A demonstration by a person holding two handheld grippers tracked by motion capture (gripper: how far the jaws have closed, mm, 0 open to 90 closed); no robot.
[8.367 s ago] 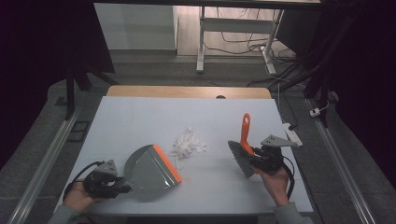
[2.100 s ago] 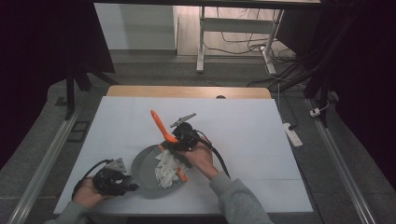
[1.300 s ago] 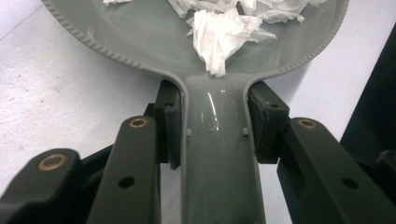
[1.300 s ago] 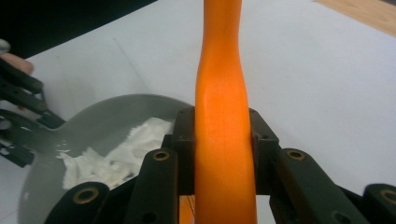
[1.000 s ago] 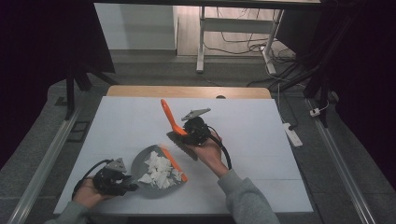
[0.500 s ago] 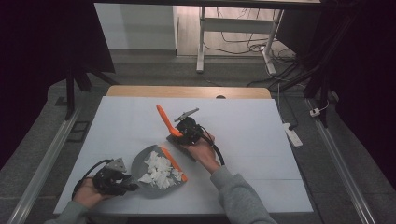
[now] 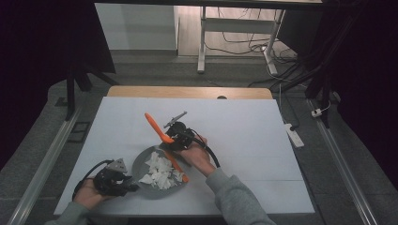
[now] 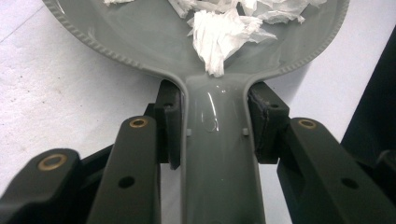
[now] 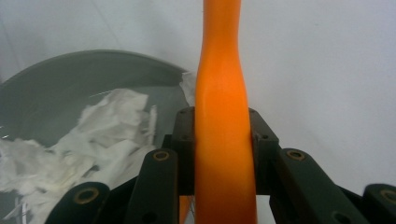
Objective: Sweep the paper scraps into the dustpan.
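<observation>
A grey dustpan lies on the white table near the front left, with white paper scraps piled in it and an orange strip along its lip. My left gripper is shut on the dustpan's handle, both pads pressed against its sides. In the left gripper view the scraps rest in the pan just ahead. My right gripper is shut on the brush's orange handle, which points up and to the left beside the pan's lip. The handle runs straight up between the right gripper's jaws, with the dustpan and scraps to their left.
The white table spreads wide to the right and behind the dustpan. A wooden strip borders its far edge. A white power strip lies off the right edge. Metal rails run along both sides of the table.
The right gripper has moved the brush a little left and nearer to the dustpan's lip. The scraps, once loose on the table, now lie in the pan. The left gripper has stayed put.
</observation>
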